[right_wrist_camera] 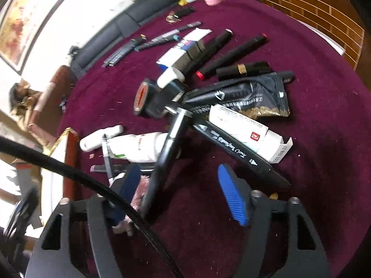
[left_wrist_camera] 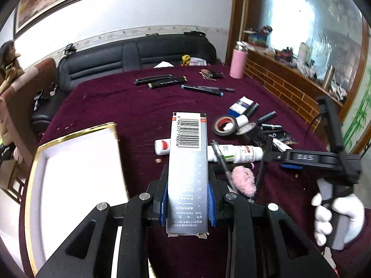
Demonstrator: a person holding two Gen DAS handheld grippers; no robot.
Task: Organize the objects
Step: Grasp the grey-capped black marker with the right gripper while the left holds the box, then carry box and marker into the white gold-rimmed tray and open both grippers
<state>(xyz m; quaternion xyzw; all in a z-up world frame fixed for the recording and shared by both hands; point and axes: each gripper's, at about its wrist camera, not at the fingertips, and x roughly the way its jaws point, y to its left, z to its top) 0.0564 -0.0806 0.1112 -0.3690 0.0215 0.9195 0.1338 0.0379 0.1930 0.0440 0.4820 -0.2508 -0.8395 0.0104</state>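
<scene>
My left gripper (left_wrist_camera: 189,173) is shut on a long grey carton (left_wrist_camera: 188,148) with a barcode, held above the maroon tablecloth (left_wrist_camera: 116,106) just right of a white gold-rimmed tray (left_wrist_camera: 81,162). My right gripper (right_wrist_camera: 180,190) hangs open over a pile of small items. A black pen-like tool with a silver end (right_wrist_camera: 167,153) lies between its blue pads (right_wrist_camera: 231,199), nearer the left pad, and the right pad stands well clear of it. A white-gloved hand (left_wrist_camera: 334,217) holds that gripper at the right of the left wrist view.
The pile holds a white bottle (right_wrist_camera: 139,146), black tape rolls (right_wrist_camera: 145,102), black markers (right_wrist_camera: 234,53), a white carton (right_wrist_camera: 245,132), a dark pouch (right_wrist_camera: 255,92) and a pink fluffy thing (left_wrist_camera: 243,178). A pink flask (left_wrist_camera: 238,62) stands far back. A person sits beyond the table's left edge.
</scene>
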